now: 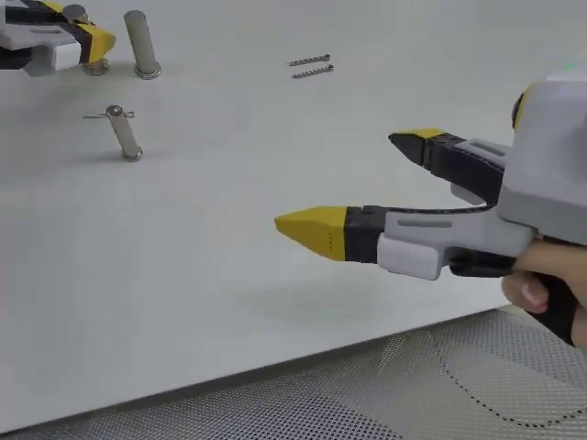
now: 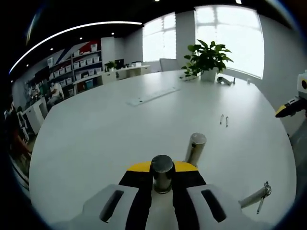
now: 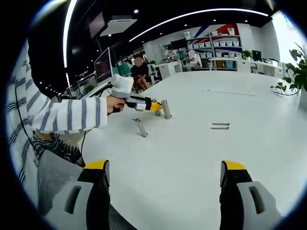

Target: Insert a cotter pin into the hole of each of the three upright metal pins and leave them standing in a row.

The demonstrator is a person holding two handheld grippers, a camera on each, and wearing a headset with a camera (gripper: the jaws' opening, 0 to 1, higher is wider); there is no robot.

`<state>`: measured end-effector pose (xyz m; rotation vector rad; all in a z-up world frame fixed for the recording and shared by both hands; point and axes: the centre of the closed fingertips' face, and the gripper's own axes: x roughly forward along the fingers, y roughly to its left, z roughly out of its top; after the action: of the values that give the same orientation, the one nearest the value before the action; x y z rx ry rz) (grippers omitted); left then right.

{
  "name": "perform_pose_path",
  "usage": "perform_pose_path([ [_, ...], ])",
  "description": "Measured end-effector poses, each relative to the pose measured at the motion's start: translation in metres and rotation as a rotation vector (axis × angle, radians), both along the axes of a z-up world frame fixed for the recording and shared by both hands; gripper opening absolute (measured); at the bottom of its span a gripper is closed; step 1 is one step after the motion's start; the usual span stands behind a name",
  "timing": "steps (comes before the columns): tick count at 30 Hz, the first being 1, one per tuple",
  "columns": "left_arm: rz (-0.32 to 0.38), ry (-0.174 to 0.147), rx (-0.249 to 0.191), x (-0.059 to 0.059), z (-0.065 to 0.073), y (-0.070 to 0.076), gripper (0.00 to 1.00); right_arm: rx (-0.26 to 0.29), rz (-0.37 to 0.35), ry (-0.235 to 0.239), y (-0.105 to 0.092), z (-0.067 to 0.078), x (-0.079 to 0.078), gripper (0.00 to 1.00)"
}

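The two loose cotter pins (image 1: 312, 66) lie side by side on the table (image 1: 229, 275), well apart from the metal pins. Reckon them light, thin and springy, so pinch one by its looped head. Your left gripper (image 1: 96, 42) is clamped on the held pin (image 2: 162, 171), smooth steel and likely tippy. The second pin (image 1: 142, 44) stands just beside it, and the third pin (image 1: 124, 133) is already cottered. Your right gripper (image 1: 353, 183) hangs empty, jaws wide apart. The pin holes are too small to make out, and whether the third pin leans is unclear.
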<state>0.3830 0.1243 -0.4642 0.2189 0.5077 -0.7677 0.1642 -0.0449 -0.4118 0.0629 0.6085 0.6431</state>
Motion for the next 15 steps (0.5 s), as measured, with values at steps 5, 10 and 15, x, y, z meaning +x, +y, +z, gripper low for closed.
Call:
perform_pose_path([
  [5, 0.019, -0.002, 0.009, 0.000, 0.001, 0.003, 0.10, 0.000, -0.004, -0.003, -0.002, 0.001, 0.001, 0.95],
  [10, 0.030, 0.006, 0.023, -0.001, 0.003, 0.007, 0.10, 0.000, -0.003, -0.009, -0.004, 0.001, 0.003, 0.94],
  [15, 0.040, 0.000, 0.012, -0.008, 0.019, 0.011, 0.10, 0.001, -0.004, -0.017, -0.005, 0.004, 0.004, 0.94],
])
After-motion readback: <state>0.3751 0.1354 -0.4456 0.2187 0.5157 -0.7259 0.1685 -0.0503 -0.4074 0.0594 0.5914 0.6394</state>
